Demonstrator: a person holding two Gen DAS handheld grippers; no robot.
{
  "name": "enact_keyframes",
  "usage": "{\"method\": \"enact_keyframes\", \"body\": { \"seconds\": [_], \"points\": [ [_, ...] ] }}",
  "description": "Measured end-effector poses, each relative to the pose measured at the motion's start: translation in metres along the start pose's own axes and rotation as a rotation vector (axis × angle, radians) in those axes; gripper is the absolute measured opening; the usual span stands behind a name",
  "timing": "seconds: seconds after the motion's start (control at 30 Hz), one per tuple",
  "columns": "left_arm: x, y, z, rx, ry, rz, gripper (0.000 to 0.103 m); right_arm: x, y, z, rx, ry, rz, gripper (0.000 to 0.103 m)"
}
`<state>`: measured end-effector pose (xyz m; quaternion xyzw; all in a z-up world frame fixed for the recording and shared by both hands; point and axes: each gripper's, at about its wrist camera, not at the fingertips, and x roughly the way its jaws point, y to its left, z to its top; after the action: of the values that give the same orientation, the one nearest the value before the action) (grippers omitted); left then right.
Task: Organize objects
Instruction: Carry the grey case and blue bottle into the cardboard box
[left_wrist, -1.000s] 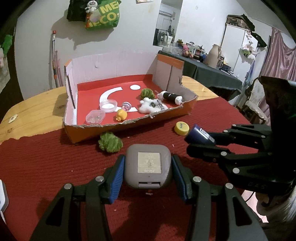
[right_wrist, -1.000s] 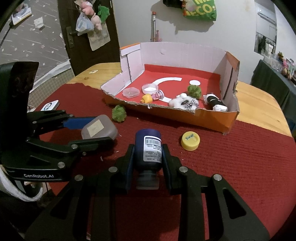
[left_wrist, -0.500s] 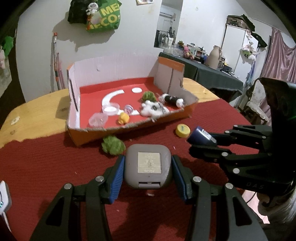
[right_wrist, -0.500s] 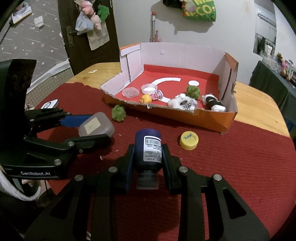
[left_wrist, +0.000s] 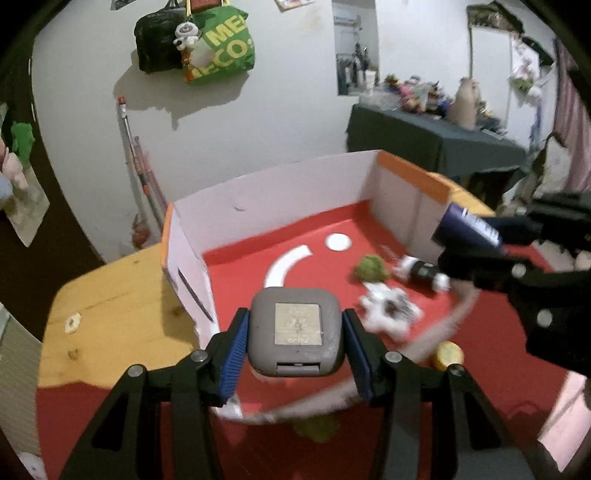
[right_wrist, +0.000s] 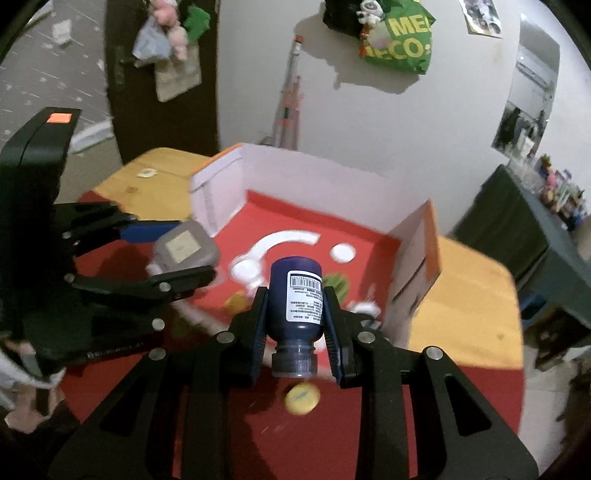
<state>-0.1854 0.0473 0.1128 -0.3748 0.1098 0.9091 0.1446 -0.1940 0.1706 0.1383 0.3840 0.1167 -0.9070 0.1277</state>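
My left gripper is shut on a grey rounded square case and holds it in the air over the near left part of the open cardboard box. My right gripper is shut on a dark blue bottle with a white barcode label, held above the box's near edge. The bottle also shows in the left wrist view, and the case in the right wrist view. The box's red floor holds a green fuzzy ball, a white plush toy and a black-and-white roll.
A yellow cap and another green fuzzy ball lie on the red cloth in front of the box. The wooden table shows on both sides. A wall stands just behind the box.
Both grippers have risen and moved forward with their objects, from over the red cloth to above the box's near edge. The box now looks much closer.
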Motion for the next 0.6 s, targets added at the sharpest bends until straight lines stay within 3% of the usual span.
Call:
{"method": "enact_keyframes", "body": {
  "seconds": [0.27,0.6],
  "points": [
    [0.056,0.019,0.032,-0.026,0.086,0.024,0.052,0.06,-0.022,0.037,-0.006,0.103,-0.082,0.026],
    [0.11,0.021,0.044,-0.012,0.17,0.058,0.052,0.121,-0.048,0.051,0.023,0.196,-0.112,0.026]
  ]
}}
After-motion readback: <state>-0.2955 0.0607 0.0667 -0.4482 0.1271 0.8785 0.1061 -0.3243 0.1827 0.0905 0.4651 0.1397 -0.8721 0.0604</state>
